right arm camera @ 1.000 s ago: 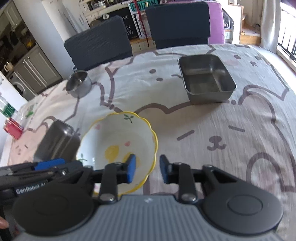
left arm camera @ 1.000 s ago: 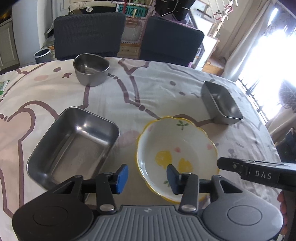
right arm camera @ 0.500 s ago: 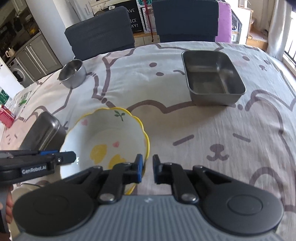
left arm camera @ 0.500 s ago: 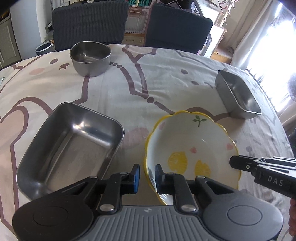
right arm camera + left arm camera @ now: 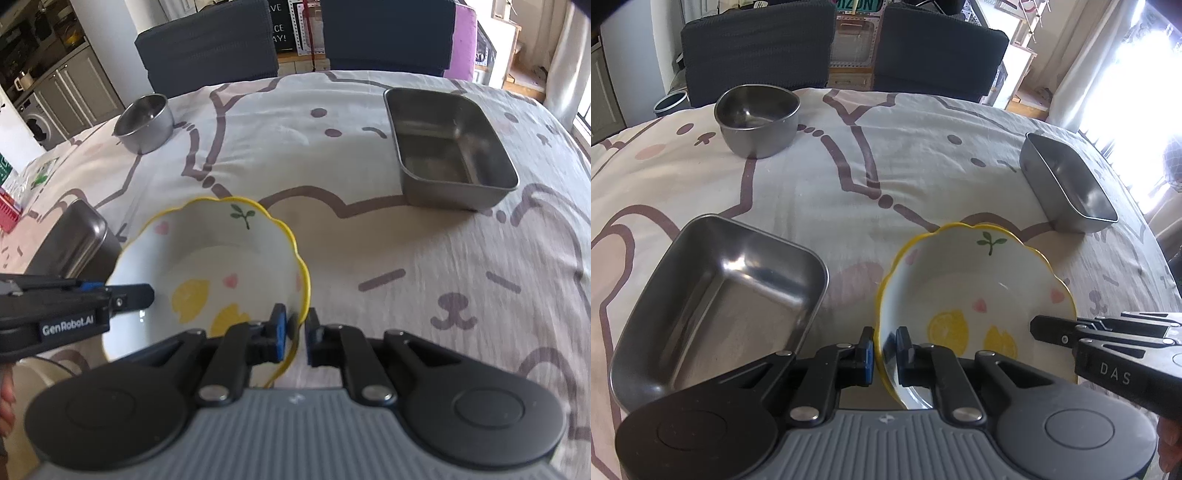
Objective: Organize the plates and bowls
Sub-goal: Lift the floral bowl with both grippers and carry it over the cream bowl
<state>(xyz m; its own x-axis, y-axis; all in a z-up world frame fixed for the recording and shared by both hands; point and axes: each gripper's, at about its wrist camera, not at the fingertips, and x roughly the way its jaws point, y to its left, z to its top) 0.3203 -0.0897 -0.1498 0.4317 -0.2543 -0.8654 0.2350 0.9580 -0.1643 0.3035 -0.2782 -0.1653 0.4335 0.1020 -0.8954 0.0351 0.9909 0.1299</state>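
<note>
A white ceramic bowl (image 5: 975, 295) with a yellow scalloped rim and lemon prints is held by both grippers. My left gripper (image 5: 885, 350) is shut on its left rim. My right gripper (image 5: 295, 332) is shut on the bowl's (image 5: 218, 266) right rim. The bowl looks lifted and tilted above the cloth. A steel rectangular tray (image 5: 716, 306) lies just left of the bowl. A second steel tray (image 5: 448, 147) sits at the right. A round steel bowl (image 5: 757, 118) stands at the far left.
The table (image 5: 905, 166) is covered by a pale cartoon-print cloth. Two dark chairs (image 5: 757, 48) stand behind its far edge. A red item (image 5: 9, 214) lies at the table's left edge in the right wrist view.
Both grippers have closed on the ceramic bowl's opposite rims. The bowl has risen and tilted off the cloth, and both views have moved forward over the table.
</note>
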